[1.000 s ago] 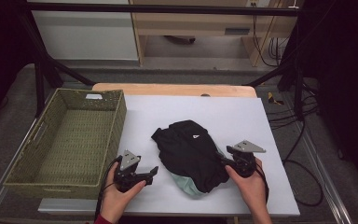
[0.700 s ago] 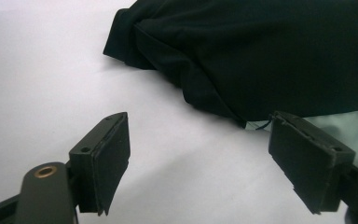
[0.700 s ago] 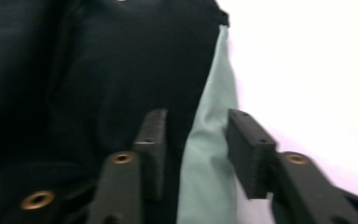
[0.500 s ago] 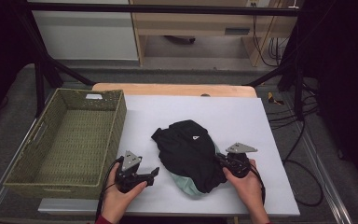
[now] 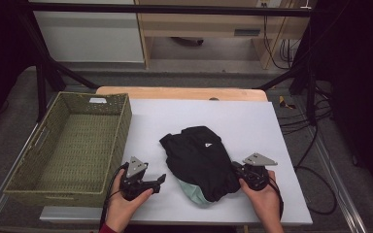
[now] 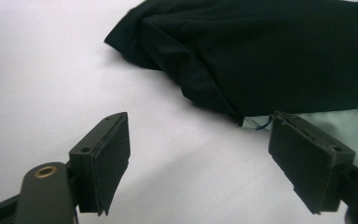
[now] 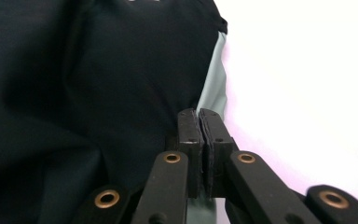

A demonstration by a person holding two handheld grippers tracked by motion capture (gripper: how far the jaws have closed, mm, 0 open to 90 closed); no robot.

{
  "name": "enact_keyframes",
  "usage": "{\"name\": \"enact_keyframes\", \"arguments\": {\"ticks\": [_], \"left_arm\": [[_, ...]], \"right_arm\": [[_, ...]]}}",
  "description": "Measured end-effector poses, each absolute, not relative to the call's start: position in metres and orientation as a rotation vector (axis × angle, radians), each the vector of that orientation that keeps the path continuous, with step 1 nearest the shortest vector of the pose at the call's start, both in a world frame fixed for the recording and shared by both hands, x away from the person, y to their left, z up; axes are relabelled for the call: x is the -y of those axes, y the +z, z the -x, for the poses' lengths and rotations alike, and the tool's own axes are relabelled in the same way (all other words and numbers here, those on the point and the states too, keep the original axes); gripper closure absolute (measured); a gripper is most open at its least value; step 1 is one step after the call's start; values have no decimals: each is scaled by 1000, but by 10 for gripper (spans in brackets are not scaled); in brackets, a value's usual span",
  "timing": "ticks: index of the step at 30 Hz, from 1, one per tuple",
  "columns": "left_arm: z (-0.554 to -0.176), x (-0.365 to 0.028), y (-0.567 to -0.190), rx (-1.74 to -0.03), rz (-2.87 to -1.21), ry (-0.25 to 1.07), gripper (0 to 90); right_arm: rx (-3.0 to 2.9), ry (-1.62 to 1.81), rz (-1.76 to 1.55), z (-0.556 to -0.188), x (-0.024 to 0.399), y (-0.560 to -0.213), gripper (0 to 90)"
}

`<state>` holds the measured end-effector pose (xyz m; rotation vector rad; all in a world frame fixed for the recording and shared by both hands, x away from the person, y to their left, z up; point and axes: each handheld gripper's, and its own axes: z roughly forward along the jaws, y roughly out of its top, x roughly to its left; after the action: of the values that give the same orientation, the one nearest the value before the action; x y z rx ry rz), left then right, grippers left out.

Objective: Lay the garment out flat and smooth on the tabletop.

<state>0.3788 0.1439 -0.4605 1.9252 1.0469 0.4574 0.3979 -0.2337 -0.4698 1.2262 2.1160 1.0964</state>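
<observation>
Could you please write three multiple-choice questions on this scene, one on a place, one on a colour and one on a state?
1. Where does the basket stand?
A. at the table's left edge
B. at its right edge
C. on the garment

2. What colour is the garment on its outside?
A. red
B. black
C. yellow

3. How do the jaws of the left gripper stand?
A. clamped on the basket
C. shut on cloth
B. open, with nothing between them

Answers: 1 A, the high view shows it left of the garment. 2 B, black cloth with a pale green lining at its near edge. 3 B, the left gripper view shows bare table between them.
</observation>
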Motion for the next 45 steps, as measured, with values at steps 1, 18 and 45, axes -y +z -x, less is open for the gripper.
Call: {"name": "enact_keyframes", "arguments": {"ticks": [1,18,45], "left_arm": [[-379,-144,-460,-1046,-1923,454,208],[-379,-143,-461,-1042,-1930,454,210],[-378,-141,-461,-1018,-1949,465,241]], "right_arm": [[-2111,1086,-1227,-393,236,-468,881],[-2052,1134,-1259,-370,255,-472,733],[-2179,1129,-1166,-368,235,-474,889]]}}
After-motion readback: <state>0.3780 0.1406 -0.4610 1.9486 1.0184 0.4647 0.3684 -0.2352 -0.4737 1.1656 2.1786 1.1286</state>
